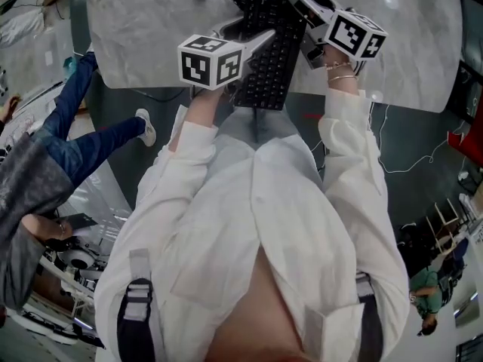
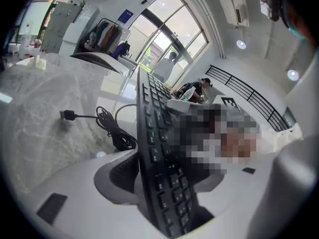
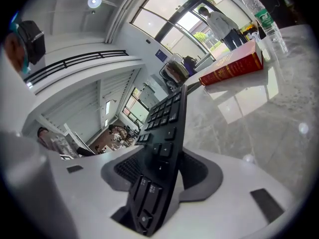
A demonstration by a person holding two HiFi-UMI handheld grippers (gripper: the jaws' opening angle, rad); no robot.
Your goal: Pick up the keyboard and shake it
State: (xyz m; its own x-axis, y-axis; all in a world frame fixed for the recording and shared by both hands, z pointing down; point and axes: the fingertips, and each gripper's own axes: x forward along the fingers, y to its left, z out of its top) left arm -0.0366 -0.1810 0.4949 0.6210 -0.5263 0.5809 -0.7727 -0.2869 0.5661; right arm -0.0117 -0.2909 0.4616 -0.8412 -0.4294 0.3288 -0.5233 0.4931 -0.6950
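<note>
a marble table [image 1: 151,21] fills the top of the head view, and a person [image 1: 83,138] in blue jeans is off to its left, well apart from the work. on the table a black cable [image 2: 107,128] lies in loose loops just beside the keyboard, its plug [image 2: 67,115] out on bare stone. in the right gripper view a red book [image 3: 232,68] lies further back on the table with a clear bottle [image 3: 264,16] near it, both well apart from the claws. the keyboard [image 1: 266,62] runs away from the person over the table, its near end out past the table's near edge. whether it touches the stone i cannot tell. it shows edge-on between the jaws of both claws. the left claw [image 2: 162,183] stands wide, with the keyboard in the gap and close to the one ribbed pad [image 2: 122,171] that shows; a mosaic patch covers much of the other side. the right claw [image 3: 159,171] is clamped on the keyboard, one ribbed pad [image 3: 130,167] against the key side and the other against its back. the left hand [image 1: 205,100] reaches in from the left at the keyboard's near part, and the right hand [image 1: 337,57], bracelets at the wrist, comes in from the right further up. both forearms are in white sleeves and stretch forward, and both claws slope down toward the table.
</note>
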